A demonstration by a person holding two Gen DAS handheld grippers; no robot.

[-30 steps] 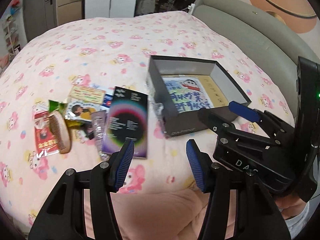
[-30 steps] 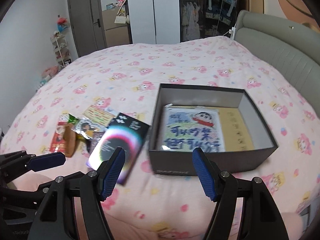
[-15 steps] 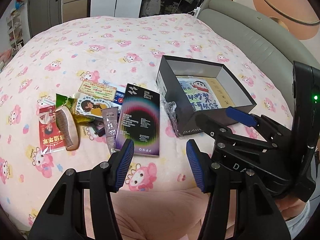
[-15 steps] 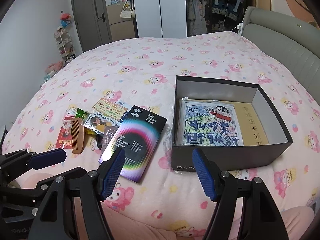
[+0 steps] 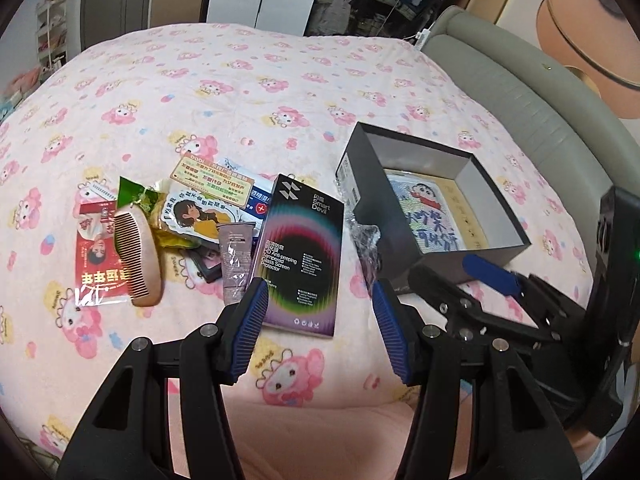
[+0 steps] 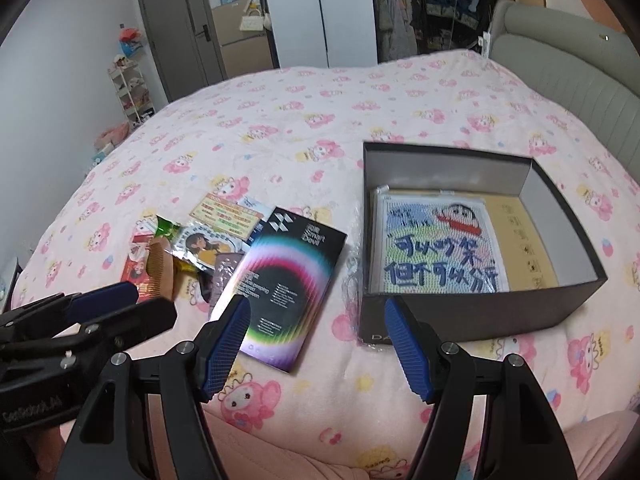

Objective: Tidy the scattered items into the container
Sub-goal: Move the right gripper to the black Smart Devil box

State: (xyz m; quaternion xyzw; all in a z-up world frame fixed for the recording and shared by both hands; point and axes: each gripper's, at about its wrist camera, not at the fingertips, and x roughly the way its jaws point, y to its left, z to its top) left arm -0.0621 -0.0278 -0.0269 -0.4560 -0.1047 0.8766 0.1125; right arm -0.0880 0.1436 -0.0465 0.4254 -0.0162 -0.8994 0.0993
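While over bed: both grippers stood open, empty.
Surface: pink cartoon-print bedspread.
Room: grey door, grey headboard.
Left gripper: jaws apart.
Right gripper: wide.

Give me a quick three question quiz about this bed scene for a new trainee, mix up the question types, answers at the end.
1. True or false: the left gripper holds the comb.
2. What already lies inside the box? A) a comb B) a cartoon picture C) nothing
3. Fill in: the screen protector pack lies flat on the ____, outside the box.

Key:
1. False; its jaws are open and empty, and so are the right gripper's.
2. B, the cartoon picture.
3. Bed.
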